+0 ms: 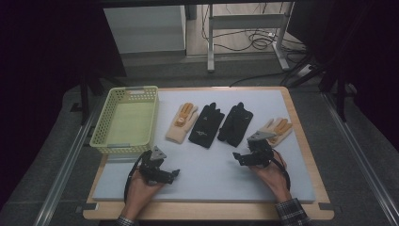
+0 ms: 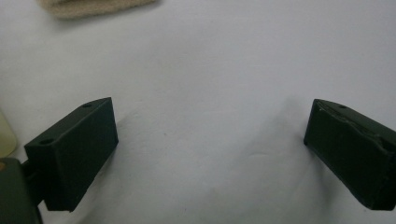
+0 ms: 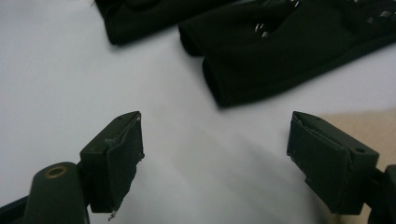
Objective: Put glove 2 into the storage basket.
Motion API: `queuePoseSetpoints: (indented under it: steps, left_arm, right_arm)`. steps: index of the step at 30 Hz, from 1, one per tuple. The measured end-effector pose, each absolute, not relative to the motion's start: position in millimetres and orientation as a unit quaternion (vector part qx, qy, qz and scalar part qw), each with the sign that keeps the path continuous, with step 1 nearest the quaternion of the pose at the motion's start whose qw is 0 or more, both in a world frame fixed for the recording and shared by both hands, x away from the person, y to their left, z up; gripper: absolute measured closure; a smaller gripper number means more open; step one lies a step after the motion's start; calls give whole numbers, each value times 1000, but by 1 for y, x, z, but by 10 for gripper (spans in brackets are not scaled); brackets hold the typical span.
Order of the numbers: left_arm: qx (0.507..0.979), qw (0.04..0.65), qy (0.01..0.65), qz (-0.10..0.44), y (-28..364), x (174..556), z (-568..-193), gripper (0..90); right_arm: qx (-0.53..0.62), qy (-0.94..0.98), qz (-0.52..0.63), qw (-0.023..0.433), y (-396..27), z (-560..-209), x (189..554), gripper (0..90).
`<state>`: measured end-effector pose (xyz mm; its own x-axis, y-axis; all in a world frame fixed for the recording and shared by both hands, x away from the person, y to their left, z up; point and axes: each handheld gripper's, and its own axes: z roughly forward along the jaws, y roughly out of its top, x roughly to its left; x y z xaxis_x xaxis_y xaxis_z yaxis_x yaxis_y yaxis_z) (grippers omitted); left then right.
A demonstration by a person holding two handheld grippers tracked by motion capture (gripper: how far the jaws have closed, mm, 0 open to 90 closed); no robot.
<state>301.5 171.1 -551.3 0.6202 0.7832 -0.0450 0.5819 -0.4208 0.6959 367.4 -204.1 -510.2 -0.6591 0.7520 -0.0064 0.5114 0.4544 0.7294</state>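
Both hands are seen at the near edge of the white mat (image 1: pixel 211 183), each holding a gripper low over it. From the mat, every place below is reckoned. Toward the mat's near left, the left gripper (image 1: pixel 175 173) is held with its jaws spread wide, and nothing is gripped between them; in the left gripper view only bare mat lies in the gap, with the cuff of the left beige glove (image 2: pixel 93 7) beyond it at the top edge. Toward the mat's near right, the right gripper (image 1: pixel 236 157) is likewise held wide open and empty.

Four gloves are laid in a row across the far half of the mat, palms flat and fingers pointing away, apparently so that each cuff is offered to the grippers. The left beige glove (image 1: pixel 181 123) lies at the left of the row, then the left black glove (image 1: pixel 206 126), the right black glove (image 1: pixel 235 124), and the right beige glove (image 1: pixel 277 128), whose cuff is partly covered by the right gripper. In the right gripper view the black cuffs (image 3: pixel 261 70) lie just ahead of the jaws.

A pale yellow basket (image 1: pixel 106 141) stands empty at the mat's left edge, presumably placed as the destination. The wide jaws are judged to be readied for a first grasp.
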Motion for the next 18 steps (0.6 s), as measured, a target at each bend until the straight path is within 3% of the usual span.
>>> queuePoseSetpoints:
  steps: [12, 15, 18]
  left_arm:
    - [830, 348, 412, 145, 171, 301, -551, 28]
    - [830, 348, 412, 145, 171, 301, -551, 28]
    - [830, 348, 411, 145, 171, 301, -551, 28]
  right_arm:
    - [375, 836, 352, 193, -198, -497, 412, 375]
    - [383, 834, 349, 189, -194, -497, 430, 376]
    - [391, 831, 345, 193, -188, -498, 447, 322]
